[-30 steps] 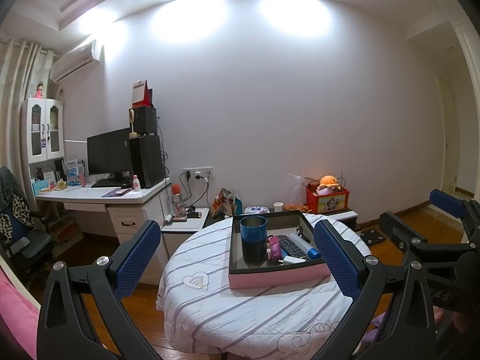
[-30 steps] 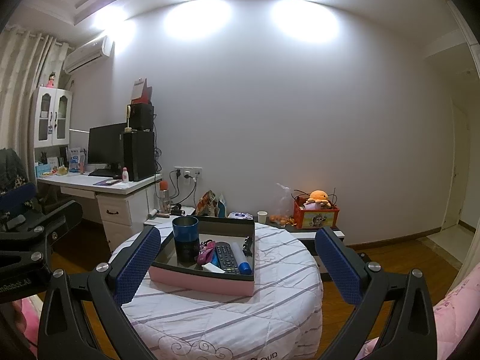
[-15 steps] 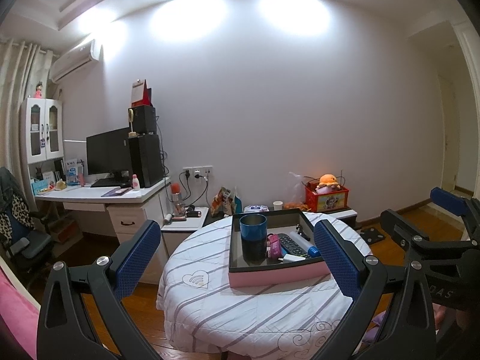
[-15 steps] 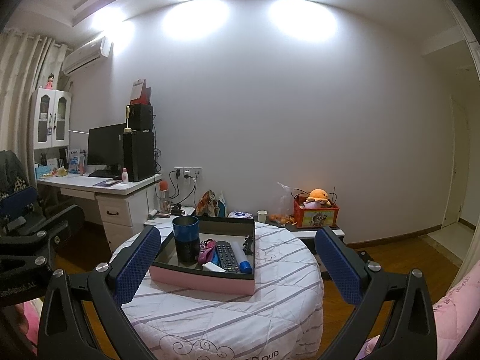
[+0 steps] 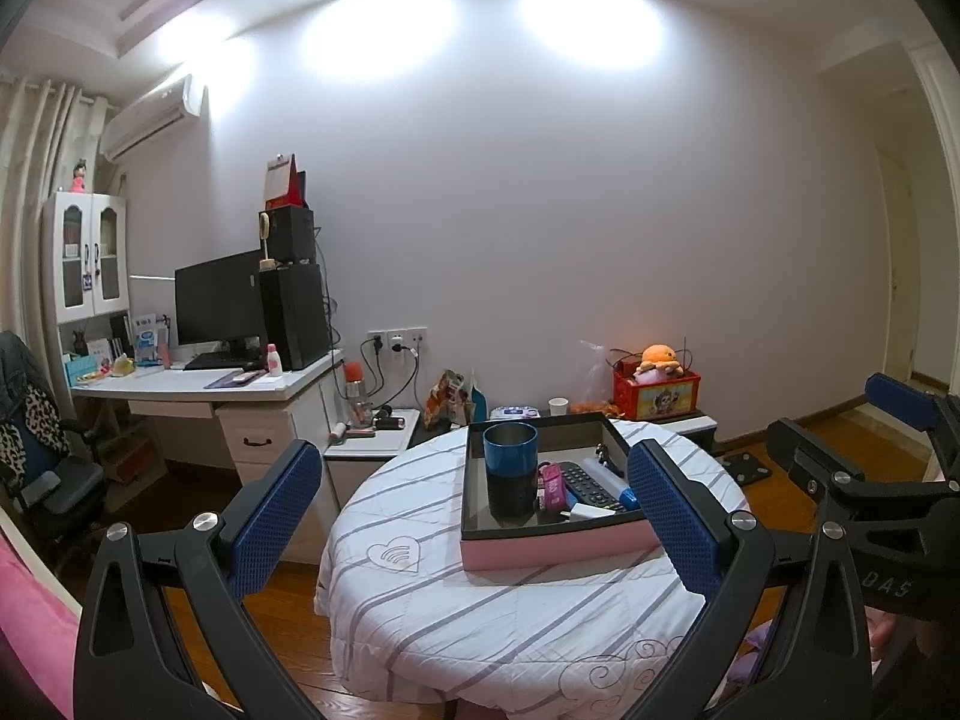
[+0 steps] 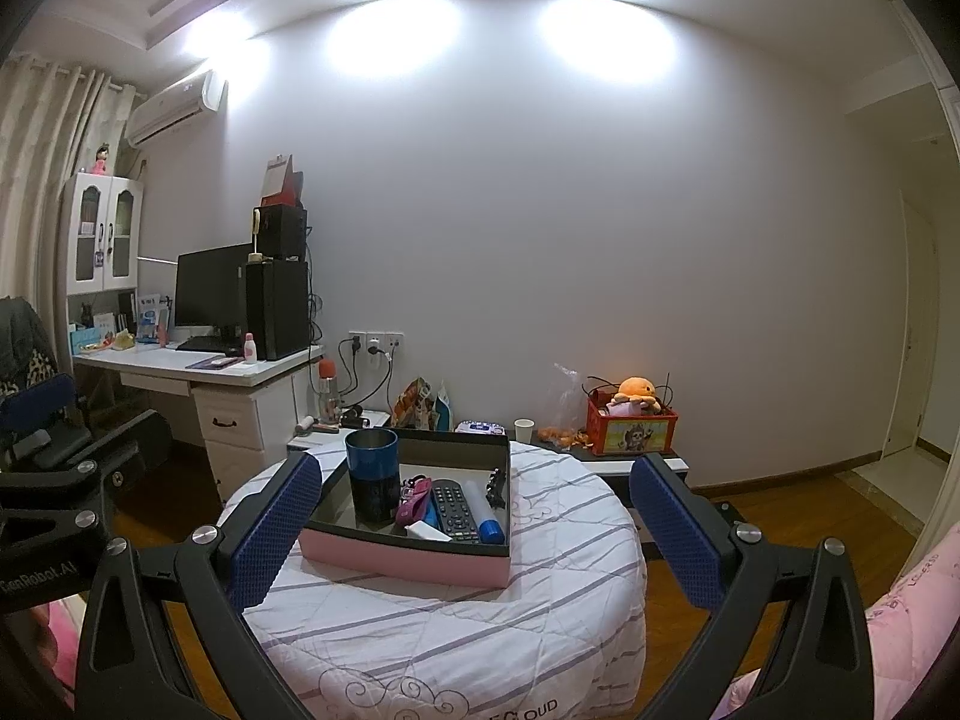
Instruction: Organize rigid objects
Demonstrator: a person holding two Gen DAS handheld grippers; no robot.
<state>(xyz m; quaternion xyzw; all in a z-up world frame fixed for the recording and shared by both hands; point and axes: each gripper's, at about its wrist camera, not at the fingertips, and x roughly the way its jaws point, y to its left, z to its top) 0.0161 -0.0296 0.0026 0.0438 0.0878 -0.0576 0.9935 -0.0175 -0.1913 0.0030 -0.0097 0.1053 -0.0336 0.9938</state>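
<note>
A pink-sided tray (image 5: pixel 552 552) (image 6: pixel 408 561) with a dark inside rests on a round table with a striped white cloth (image 5: pixel 480 618) (image 6: pixel 540 600). Inside it stand a blue cup (image 5: pixel 510 468) (image 6: pixel 372 474), a black remote (image 5: pixel 591 489) (image 6: pixel 454 507), a magenta item (image 5: pixel 555 486) (image 6: pixel 414 501), a white tube with a blue cap (image 5: pixel 612 480) (image 6: pixel 483 510) and a small white piece (image 6: pixel 427 532). My left gripper (image 5: pixel 474 510) and right gripper (image 6: pixel 474 522) are both open and empty, held back from the table, well short of the tray.
A white desk (image 5: pixel 204 387) with monitor and black tower stands at the left, an office chair (image 5: pixel 42 480) beside it. Low white cabinets (image 5: pixel 378 438) and a red box with an orange plush (image 5: pixel 657 384) line the wall. Pink bedding (image 6: pixel 906 618) lies at the right.
Both views have shifted only slightly; the tray sits a touch lower in frame. Nothing was taken hold of or let go.
</note>
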